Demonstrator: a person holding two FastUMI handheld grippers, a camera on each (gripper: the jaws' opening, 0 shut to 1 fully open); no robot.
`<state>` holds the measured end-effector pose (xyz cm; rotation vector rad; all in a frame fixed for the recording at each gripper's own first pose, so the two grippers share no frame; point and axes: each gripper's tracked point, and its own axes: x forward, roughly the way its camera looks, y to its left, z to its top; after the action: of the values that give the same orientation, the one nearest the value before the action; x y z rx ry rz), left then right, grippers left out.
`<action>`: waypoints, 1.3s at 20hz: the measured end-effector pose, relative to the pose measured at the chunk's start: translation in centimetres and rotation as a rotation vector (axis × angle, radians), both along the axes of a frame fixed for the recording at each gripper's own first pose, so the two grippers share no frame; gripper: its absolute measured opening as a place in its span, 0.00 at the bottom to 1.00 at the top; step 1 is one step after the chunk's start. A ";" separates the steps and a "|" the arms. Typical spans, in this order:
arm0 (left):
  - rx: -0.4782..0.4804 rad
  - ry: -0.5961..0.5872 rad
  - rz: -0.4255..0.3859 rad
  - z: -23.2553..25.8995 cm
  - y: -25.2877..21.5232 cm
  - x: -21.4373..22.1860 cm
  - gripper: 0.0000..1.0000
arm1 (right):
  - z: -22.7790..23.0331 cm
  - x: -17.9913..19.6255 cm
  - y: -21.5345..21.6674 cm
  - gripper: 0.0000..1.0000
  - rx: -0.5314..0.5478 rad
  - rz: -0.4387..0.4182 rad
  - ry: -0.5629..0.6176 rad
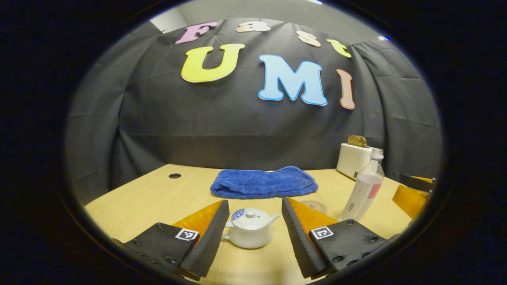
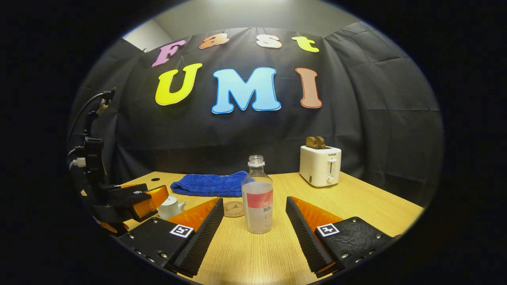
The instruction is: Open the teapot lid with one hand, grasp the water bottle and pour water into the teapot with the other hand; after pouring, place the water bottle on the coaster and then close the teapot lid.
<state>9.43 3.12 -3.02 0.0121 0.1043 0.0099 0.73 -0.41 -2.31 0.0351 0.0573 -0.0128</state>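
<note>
While lidded, teapot sits between open left claw fingers, untouched.

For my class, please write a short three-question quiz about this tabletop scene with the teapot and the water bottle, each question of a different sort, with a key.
1. True or false: the lid sits on the teapot.
2. What sits in the top of the toaster? A) two slices of toast B) a spoon C) a cup
3. Fill in: the coaster lies in front of the blue ____.

Key
1. True; the left gripper is open around the pot, untouched.
2. A.
3. Towel. The water bottle, uncapped, stands between the open right gripper's fingers.
</note>
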 end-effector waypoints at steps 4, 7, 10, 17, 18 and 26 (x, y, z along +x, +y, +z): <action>0.011 0.020 -0.009 -0.8 0.5 2.1 0.89 | -0.6 0.3 -0.3 0.98 0.015 -0.013 0.012; 0.024 0.035 -0.008 -1.5 1.1 3.7 0.89 | -1.0 0.8 -0.5 0.97 0.020 -0.017 0.026; 0.030 0.042 -0.013 -1.9 1.4 4.6 0.86 | -1.4 1.0 -0.6 0.98 0.024 -0.018 0.039; 0.039 0.069 -0.016 -3.5 1.4 5.5 0.84 | -2.1 1.2 -1.3 0.98 0.039 -0.032 0.056; 0.036 0.071 -0.016 -3.7 1.5 5.7 0.84 | -2.2 1.1 -1.4 0.98 0.042 -0.034 0.057; 0.025 0.070 -0.037 -4.0 1.1 5.7 0.70 | -2.3 1.1 -1.8 0.98 0.052 -0.043 0.058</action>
<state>15.16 4.19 -6.97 0.0392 0.1744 -0.0259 1.85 -2.22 -4.60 0.0875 0.1153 -0.0554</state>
